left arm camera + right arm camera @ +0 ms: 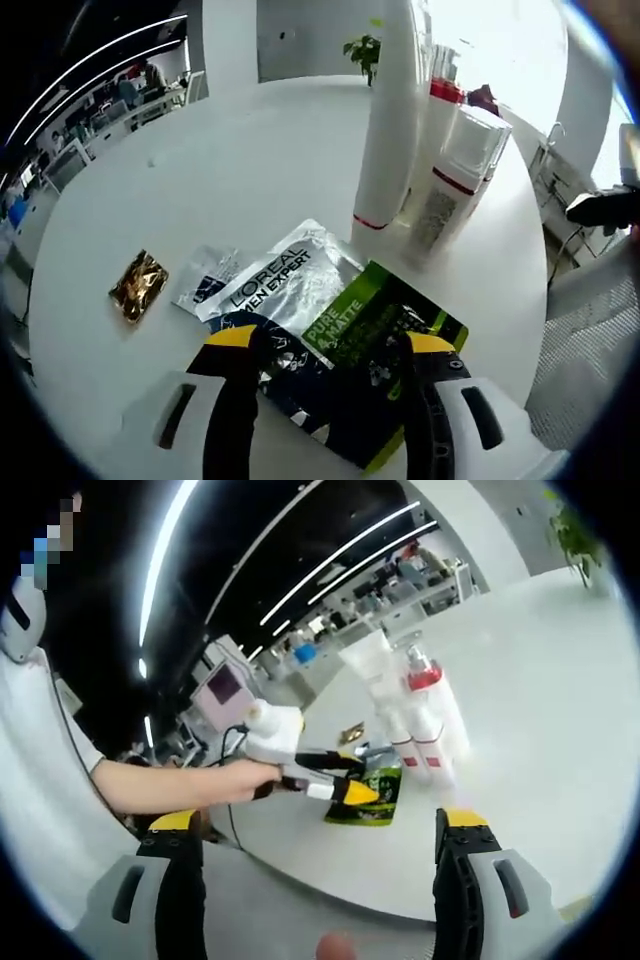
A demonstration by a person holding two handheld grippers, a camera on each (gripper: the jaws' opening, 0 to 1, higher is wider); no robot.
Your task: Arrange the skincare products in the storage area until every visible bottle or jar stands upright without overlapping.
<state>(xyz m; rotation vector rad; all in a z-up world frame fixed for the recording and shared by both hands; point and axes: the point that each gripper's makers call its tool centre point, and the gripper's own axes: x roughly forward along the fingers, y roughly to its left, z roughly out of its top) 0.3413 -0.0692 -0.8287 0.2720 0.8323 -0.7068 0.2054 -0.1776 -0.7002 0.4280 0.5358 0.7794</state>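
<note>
Left gripper [333, 352], jaws spread and empty, hovers over flat green sachet [385, 325] near upright white tubes [392, 120]; judgement: close squarely on sachet edge, lift clear of tubes; right gripper [318, 835] hangs open off-table.

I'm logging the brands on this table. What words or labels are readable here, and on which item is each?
"L'OREAL MEN EXPERT": on the silver sachet.
"PURE MATTE": on the green and black packet; its smaller print is too blurred to read.
Small silver sachet: print too small to read.
White bottles: label text blurred.
Gold sachet: no readable text.
</note>
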